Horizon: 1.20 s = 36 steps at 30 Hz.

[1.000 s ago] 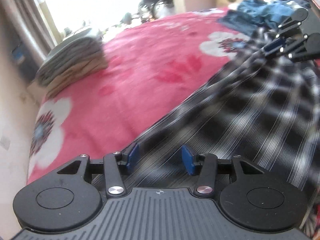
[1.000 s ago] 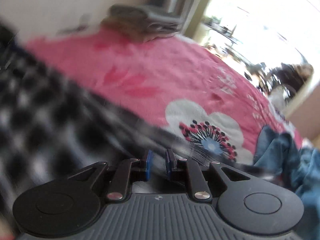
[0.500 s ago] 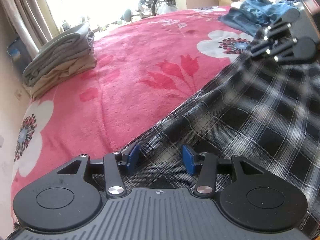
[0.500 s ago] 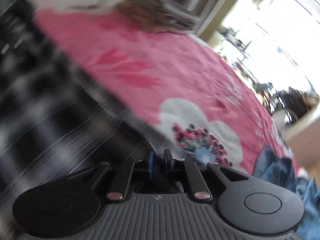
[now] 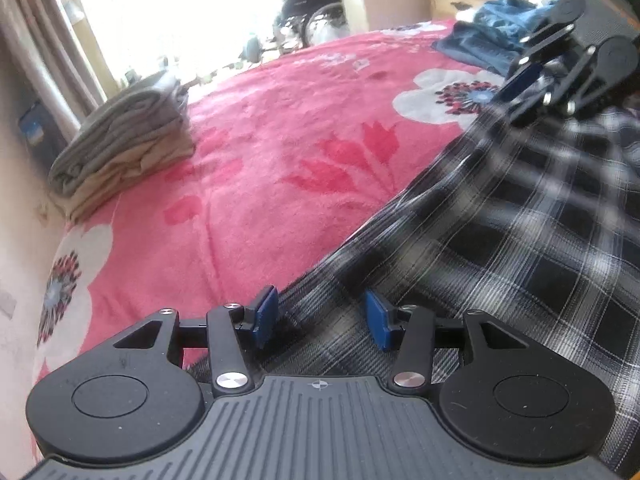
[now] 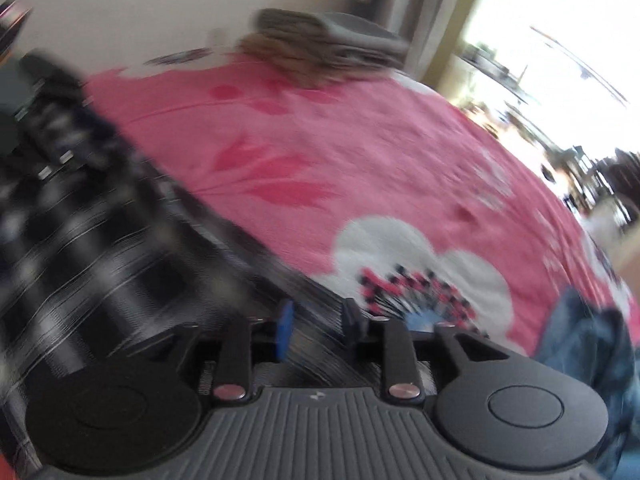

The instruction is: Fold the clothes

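A black-and-white plaid shirt (image 5: 520, 240) lies spread on the pink flowered blanket (image 5: 280, 140). My left gripper (image 5: 322, 320) rests low over the shirt's near edge, its blue pads well apart with flat cloth between them. My right gripper (image 5: 532, 80) sits at the shirt's far edge, top right in the left wrist view. In the right wrist view the right gripper (image 6: 318, 324) has its jaws opening, and blurred plaid shirt (image 6: 100, 260) runs between the pads without being pressed. The left gripper (image 6: 60, 132) shows as a dark blur at the far left.
A folded stack of grey and beige clothes (image 5: 124, 148) sits near the bed's far corner by the wall, also visible as the stack (image 6: 324, 44). Crumpled blue denim garments (image 5: 492, 36) lie beyond the right gripper. A bright window and curtain stand behind the bed.
The right gripper's jaws, nearly shut on the shirt's edge before, have come apart. The left gripper sank a little toward the bed early on, then held still.
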Available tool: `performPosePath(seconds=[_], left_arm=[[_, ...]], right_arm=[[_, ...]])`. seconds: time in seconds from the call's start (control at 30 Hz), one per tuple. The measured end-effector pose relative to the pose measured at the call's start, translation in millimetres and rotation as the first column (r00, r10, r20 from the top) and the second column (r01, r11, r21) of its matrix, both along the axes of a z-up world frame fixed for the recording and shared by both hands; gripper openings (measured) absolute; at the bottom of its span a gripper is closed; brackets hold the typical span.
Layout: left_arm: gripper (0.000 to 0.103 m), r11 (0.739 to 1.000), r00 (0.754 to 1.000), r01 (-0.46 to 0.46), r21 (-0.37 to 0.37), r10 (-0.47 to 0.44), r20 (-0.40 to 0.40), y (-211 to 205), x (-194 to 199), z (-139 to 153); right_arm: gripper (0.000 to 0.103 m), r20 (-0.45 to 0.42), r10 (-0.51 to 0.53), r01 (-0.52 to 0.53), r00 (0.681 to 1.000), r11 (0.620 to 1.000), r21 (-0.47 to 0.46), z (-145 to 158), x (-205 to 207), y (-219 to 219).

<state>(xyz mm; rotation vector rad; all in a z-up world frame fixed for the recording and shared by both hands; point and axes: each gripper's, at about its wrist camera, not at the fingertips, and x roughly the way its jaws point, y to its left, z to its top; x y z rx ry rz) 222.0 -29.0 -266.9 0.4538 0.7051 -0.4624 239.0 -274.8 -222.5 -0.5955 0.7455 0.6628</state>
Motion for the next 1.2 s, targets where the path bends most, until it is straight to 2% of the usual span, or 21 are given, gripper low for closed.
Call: performPosePath(seconds=[0.1,0.17,0.2,0.23,0.27,0.3,0.37,0.5,0.67,0.77,0.9,1.03,1.13,1.2], left_arm=[[0.048,0.998,0.998,0.066,-0.02,-0.066,0.016,-6,-2,3],[0.048,0.993,0.994,0.109,-0.036,-0.108,0.02,-12,-1,4],[0.048,0.992,0.993,0.12,-0.049,-0.119,0.018,-14,0,3],[0.047,0.99,0.992,0.129,-0.062,-0.128,0.017,-16,1,3],[0.047,0.989,0.991,0.133,-0.068,-0.132,0.018,-19,2,3],[0.046,0.988,0.99,0.137,-0.075,-0.136,0.02,-21,3,2],[0.045,0.985,0.989,0.146,-0.087,-0.144,0.024,-26,5,1],[0.034,0.985,0.989,0.146,-0.096,-0.144,0.023,-31,9,-2],[0.027,0.987,0.992,0.127,-0.098,-0.125,0.029,-28,11,-4],[0.027,0.99,0.994,0.106,-0.091,-0.104,0.026,-26,14,-6],[0.029,0.994,0.996,0.09,-0.069,-0.089,0.015,-28,13,-8],[0.035,0.99,0.992,0.092,-0.105,-0.081,0.101,-30,2,11],[0.036,0.979,0.993,0.106,-0.174,-0.097,0.063,-42,3,16],[0.036,0.98,0.994,0.113,-0.162,-0.114,0.002,-59,6,8]], right_arm=[[0.043,0.012,0.12,-0.119,0.993,0.992,-0.052,-5,-8,20],[0.042,0.021,0.158,-0.155,0.987,0.984,-0.085,-10,-10,31],[0.037,0.013,0.168,-0.166,0.986,0.982,-0.086,-12,-9,34],[0.02,0.006,0.165,-0.164,0.986,0.982,-0.09,-13,-7,37],[0.007,0.001,0.157,-0.156,0.988,0.983,-0.098,-14,-5,39],[0.0,0.007,0.149,-0.147,0.989,0.984,-0.096,-13,-4,40],[0.0,0.03,0.135,-0.132,0.99,0.988,-0.084,-8,-4,38],[0.0,0.071,0.115,-0.109,0.991,0.991,-0.079,1,-4,37],[0.0,0.088,0.108,-0.1,0.99,0.992,-0.082,1,1,41],[0.0,0.111,0.092,-0.083,0.989,0.993,-0.09,-5,6,45],[0.0,0.1,0.073,-0.062,0.992,0.992,-0.107,-29,16,49],[0.0,0.097,0.022,-0.014,0.995,0.997,-0.075,-39,16,49],[0.001,0.095,-0.05,0.051,0.994,0.999,-0.013,-33,16,43],[0.003,0.091,-0.125,0.121,0.988,0.991,0.054,-23,15,35]])
